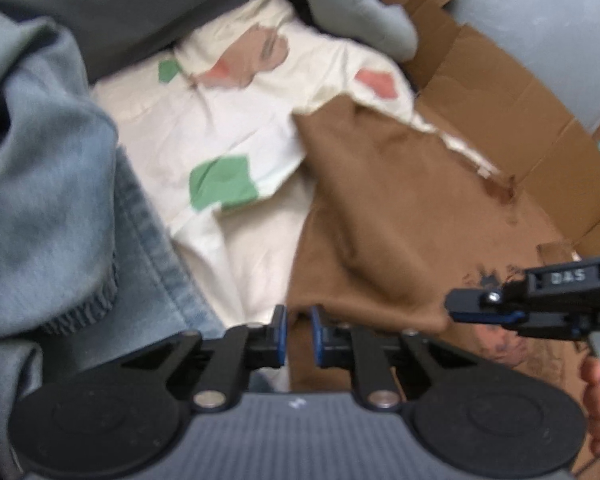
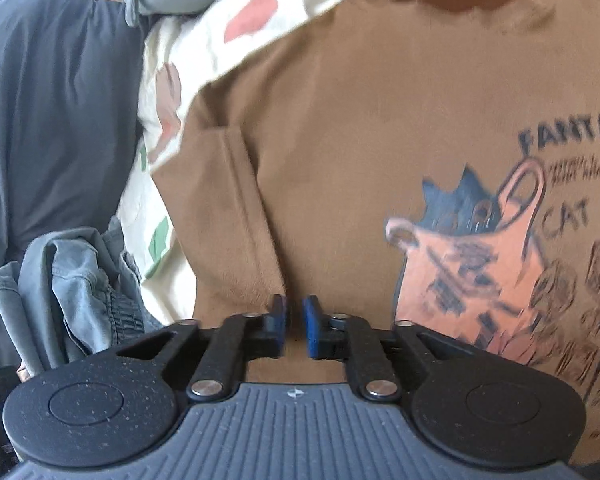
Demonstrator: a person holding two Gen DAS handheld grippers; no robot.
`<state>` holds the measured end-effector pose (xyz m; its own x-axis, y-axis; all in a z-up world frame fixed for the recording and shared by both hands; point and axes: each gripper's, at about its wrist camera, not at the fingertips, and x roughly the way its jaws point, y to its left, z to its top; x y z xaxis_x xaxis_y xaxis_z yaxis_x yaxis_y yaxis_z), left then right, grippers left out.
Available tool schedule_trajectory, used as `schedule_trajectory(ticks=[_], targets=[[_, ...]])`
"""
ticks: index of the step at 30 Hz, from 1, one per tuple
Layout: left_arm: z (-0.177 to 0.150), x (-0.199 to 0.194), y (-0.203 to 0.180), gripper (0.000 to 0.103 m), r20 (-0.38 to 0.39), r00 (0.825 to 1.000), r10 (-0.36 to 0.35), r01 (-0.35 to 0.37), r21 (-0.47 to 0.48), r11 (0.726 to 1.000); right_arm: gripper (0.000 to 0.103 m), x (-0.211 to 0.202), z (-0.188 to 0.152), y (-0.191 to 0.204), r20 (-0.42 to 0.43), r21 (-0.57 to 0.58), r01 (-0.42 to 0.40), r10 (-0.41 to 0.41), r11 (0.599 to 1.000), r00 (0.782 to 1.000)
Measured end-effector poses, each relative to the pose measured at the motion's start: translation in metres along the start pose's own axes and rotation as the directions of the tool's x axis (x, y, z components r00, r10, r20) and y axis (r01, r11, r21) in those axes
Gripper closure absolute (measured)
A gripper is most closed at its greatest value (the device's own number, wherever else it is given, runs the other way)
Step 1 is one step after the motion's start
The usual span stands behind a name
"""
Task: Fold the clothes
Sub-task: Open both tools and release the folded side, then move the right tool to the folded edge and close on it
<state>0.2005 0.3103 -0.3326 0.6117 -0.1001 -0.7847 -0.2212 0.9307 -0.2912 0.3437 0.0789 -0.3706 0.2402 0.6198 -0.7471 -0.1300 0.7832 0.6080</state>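
A brown T-shirt [image 1: 376,216] with a cat print [image 2: 484,264] lies spread out, its left part folded over. My left gripper [image 1: 299,334] sits at the shirt's near edge, jaws nearly closed with a narrow gap and brown cloth showing between the pads; I cannot tell if it grips. My right gripper [image 2: 296,330] hovers over the shirt's lower edge, jaws nearly closed, nothing visibly between them. It also shows in the left wrist view [image 1: 484,308], at the shirt's right side.
A cream cloth [image 1: 220,128] with green and red patches lies beside and partly under the shirt. Blue jeans [image 1: 156,240], a grey sweatshirt [image 1: 40,184] and dark fabric [image 2: 52,100] are on the left. Flattened cardboard [image 1: 512,92] lies at the right.
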Motion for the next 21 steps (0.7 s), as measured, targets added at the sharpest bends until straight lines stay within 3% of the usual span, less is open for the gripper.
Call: schedule_trajectory(ticks=[1,8,21], targets=[[0.004,-0.002,-0.001,0.089,0.010,1.000,-0.003,0.003,0.000,1.000,0.075,-0.002,0.003,0.000,0.015,-0.013,-0.003,0.003,1.000,1.000],[0.029,-0.001,-0.008,0.090,0.070,0.997,0.008,-0.009,0.010,1.000,0.074,0.009,0.039,0.009,0.074,-0.115,-0.014,0.023,0.993,0.997],[0.033,-0.004,0.013,0.089,0.107,0.991,0.074,-0.069,-0.051,0.996,0.074,0.059,0.083,0.040,0.090,-0.259,-0.007,0.032,0.966,0.995]])
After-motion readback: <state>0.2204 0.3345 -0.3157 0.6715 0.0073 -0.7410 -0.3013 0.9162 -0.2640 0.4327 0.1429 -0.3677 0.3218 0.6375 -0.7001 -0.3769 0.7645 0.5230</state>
